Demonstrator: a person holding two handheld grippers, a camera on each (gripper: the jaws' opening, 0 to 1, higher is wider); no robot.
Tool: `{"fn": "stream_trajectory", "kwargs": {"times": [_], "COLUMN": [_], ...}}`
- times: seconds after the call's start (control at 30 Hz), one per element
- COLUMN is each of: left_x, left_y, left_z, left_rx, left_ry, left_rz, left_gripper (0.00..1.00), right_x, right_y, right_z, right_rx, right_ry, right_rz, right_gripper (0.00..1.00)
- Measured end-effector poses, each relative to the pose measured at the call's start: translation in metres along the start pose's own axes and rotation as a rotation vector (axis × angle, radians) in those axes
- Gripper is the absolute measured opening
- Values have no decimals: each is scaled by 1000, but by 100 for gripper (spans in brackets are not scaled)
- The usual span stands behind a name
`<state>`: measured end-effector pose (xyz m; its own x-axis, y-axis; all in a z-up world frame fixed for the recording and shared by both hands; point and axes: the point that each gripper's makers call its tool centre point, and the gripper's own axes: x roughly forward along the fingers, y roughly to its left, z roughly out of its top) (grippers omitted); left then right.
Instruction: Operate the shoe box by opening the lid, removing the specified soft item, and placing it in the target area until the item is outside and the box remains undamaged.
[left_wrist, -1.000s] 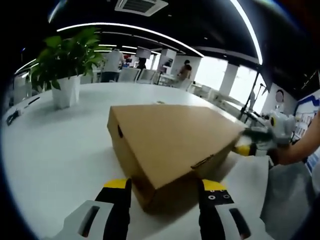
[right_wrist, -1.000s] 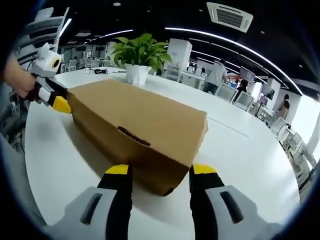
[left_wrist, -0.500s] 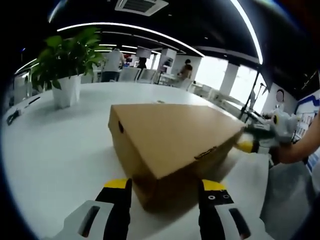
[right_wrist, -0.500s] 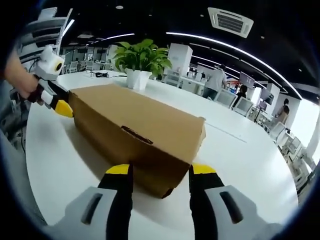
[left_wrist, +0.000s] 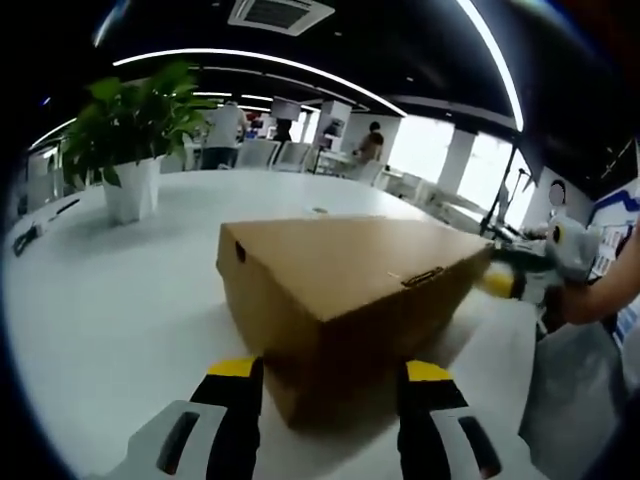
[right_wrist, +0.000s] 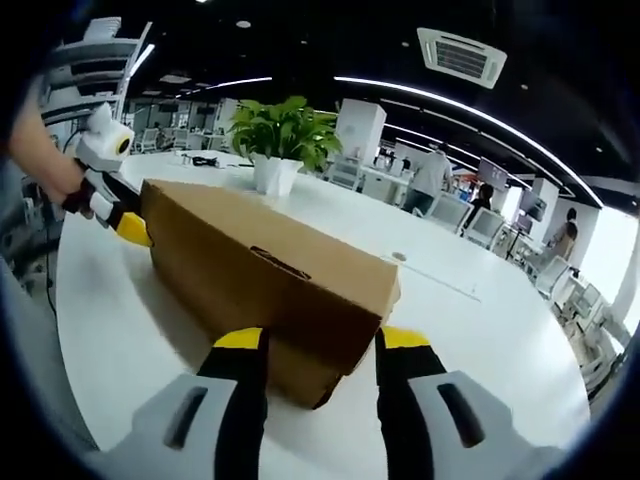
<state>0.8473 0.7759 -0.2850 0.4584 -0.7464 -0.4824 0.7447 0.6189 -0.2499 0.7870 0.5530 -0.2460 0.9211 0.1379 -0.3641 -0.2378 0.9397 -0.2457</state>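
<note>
One brown cardboard shoe box (left_wrist: 350, 290) lies on a white table (left_wrist: 110, 290), its lid down, and the two grippers meet it from opposite ends. In the left gripper view, the left gripper (left_wrist: 330, 372) has its two yellow-tipped jaws spread apart on either side of the box's near corner, with the cardboard standing between them; whether the jaws touch the box cannot be told. At the box's far end in this view, the right gripper (left_wrist: 497, 281) reaches in from the right, held by a person's hand (left_wrist: 590, 300). In the right gripper view, the right gripper's two jaws are likewise apart, straddling the near corner of the shoe box (right_wrist: 270, 285), and the left gripper (right_wrist: 128, 226) sits at the far end, its yellow tip against the cardboard. One potted plant (left_wrist: 128, 135) in a white pot stands on the table well beyond the box. Several people (right_wrist: 428, 175) are among the desks in the background.
</note>
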Motion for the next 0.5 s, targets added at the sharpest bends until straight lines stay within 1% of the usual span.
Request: {"fn": "stream_trajectory", "kwargs": {"times": [0.03,0.2,0.33,0.4,0.5], "left_x": [0,-2,-5,-7,-10], "left_y": [0,1,-1,0,-1], "left_z": [0,2,6,8,10], "left_rx": [0,3,8,11,11], "left_ry": [-4,-9,-12,-14,-19], "left_rz": [0,3,6,10,13], "left_gripper": [55,55,55,55,55], "right_x": [-1,-2,-2,-3,-2], "right_y": [-1,-8,-14,-19,-26], "right_z": [5,17,21,22,28], "right_rx": [-5,-20,-28,-43,-34], "right_ry": [-13,-41,-47,-45,-63], "right_rz": [-1,-17,-38,-61,-75], "right_gripper": [39,38,35,32,32]}}
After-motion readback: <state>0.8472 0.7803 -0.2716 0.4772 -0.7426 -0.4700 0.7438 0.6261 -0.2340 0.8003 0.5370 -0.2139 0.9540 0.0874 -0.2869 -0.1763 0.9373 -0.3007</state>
